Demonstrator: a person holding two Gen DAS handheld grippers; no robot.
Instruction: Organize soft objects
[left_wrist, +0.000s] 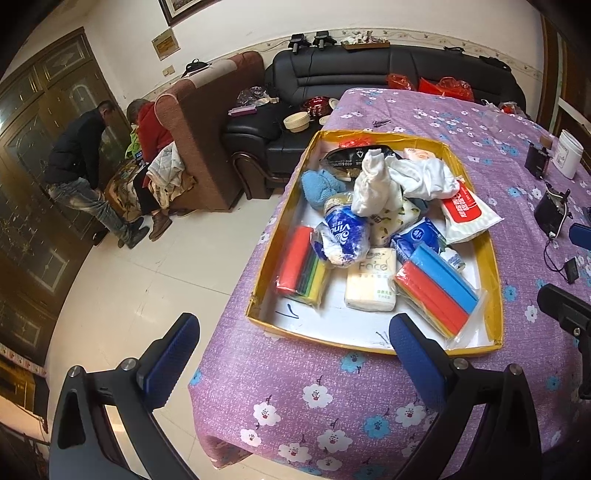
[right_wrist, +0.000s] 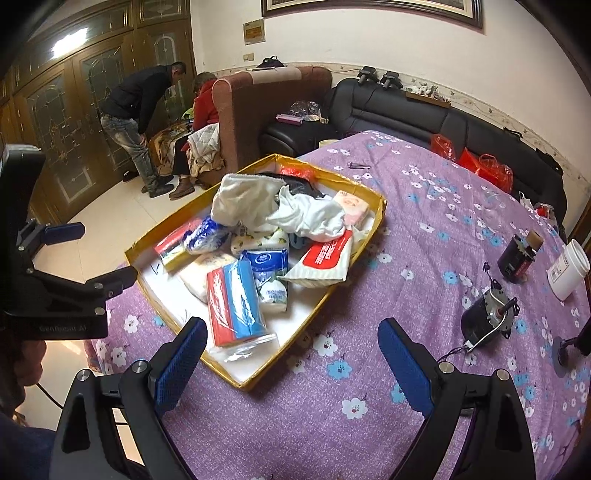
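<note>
**Both grippers wait, spread and empty, before the box of soft goods**

Left gripper (left_wrist: 295, 354) and right gripper (right_wrist: 291, 365) hang above the near edge of the purple flowered tablecloth (right_wrist: 406, 229), blue-padded fingers (left_wrist: 171, 360) spread wide with nothing between them, apparently pulled back to survey. Just beyond them sits the shallow yellow-rimmed cardboard box (left_wrist: 495, 280), which gathers the soft things in one loose heap: crumpled white cloths (left_wrist: 373, 184), a fluffy blue towel (left_wrist: 319, 188), a cream tissue pack (left_wrist: 371, 282), bagged red-and-blue sponges (left_wrist: 436, 291) and a red-and-white wipes packet (left_wrist: 467, 212). They overlap untidily, so sorting looks barely begun.
</note>
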